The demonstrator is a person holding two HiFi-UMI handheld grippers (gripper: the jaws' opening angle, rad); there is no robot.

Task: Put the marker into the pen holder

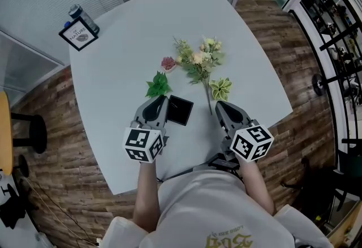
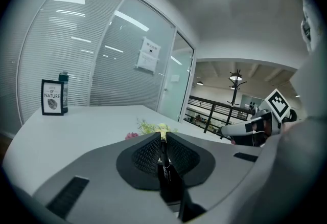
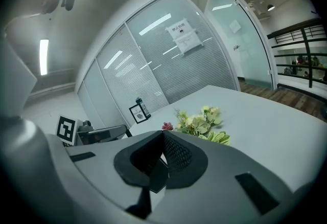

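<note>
Left tool [image 2: 163,137] clenched on the marker [image 2: 164,162]; right tool [image 3: 163,135] shut, empty.
The pen holder [image 1: 180,110] stands just right of the left tool's tip; a tilted marker might catch its rim and topple it.

Pen holder [image 1: 180,110] on table [image 1: 124,48], before flowers [image 1: 199,63]

I see a black marker [image 2: 164,164], a black pen holder [image 1: 180,110], a pale grey table [image 1: 113,60]. Flowers [image 1: 199,61]: pink, yellow, green.
</note>
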